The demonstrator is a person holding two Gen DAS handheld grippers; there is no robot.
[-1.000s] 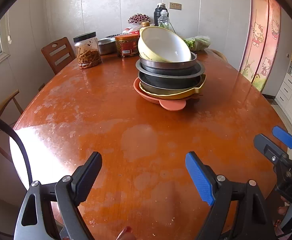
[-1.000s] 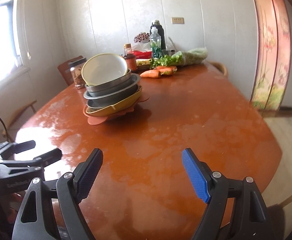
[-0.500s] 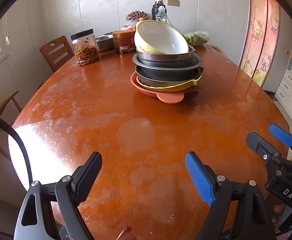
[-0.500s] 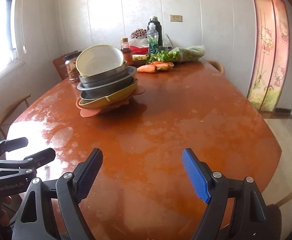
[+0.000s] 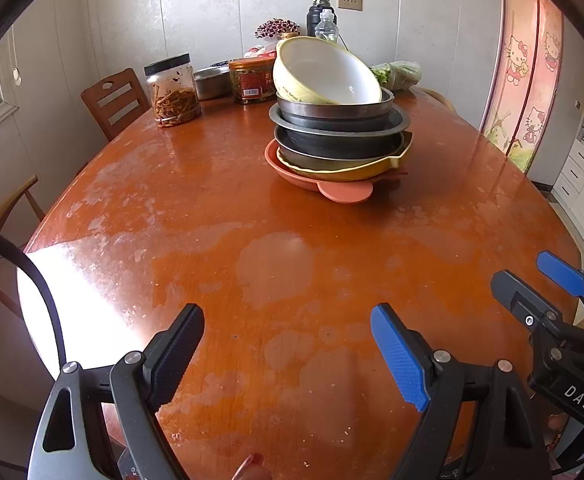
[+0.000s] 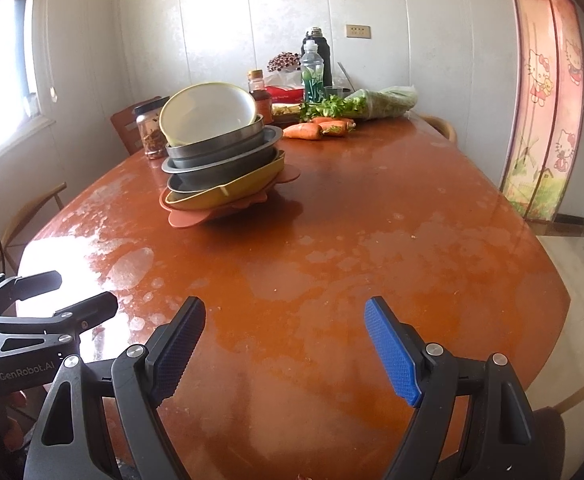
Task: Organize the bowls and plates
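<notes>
The broad oval table of glossy reddish-brown wood [image 5: 212,208] fills both views, its near half bare and blotched with pale marks. Beyond its middle stands the leaning stack of dishes [image 5: 337,136]: a salmon-pink plate with a rounded tab handle [image 5: 345,192] at the bottom, a mustard-yellow dish with a pour lip [image 5: 351,170] on it, then dark grey metal pans [image 5: 339,120], and on top a cream bowl with a white inside [image 5: 325,72], tipped so its mouth faces the near edge. Along the far edge sit a clear jar with a black lid [image 5: 172,90], orange carrots [image 6: 317,128] and bagged greens [image 6: 383,102].

The stack lies straight ahead of both tools, well apart from each. From the left gripper [image 5: 288,344] it sits slightly right of centre; from the right gripper [image 6: 286,338] it sits well to the left, so the left hand looks better lined up. The pink tab points toward the near edge.

Both grippers hover over bare wood with jaws spread wide, holding and touching nothing
</notes>
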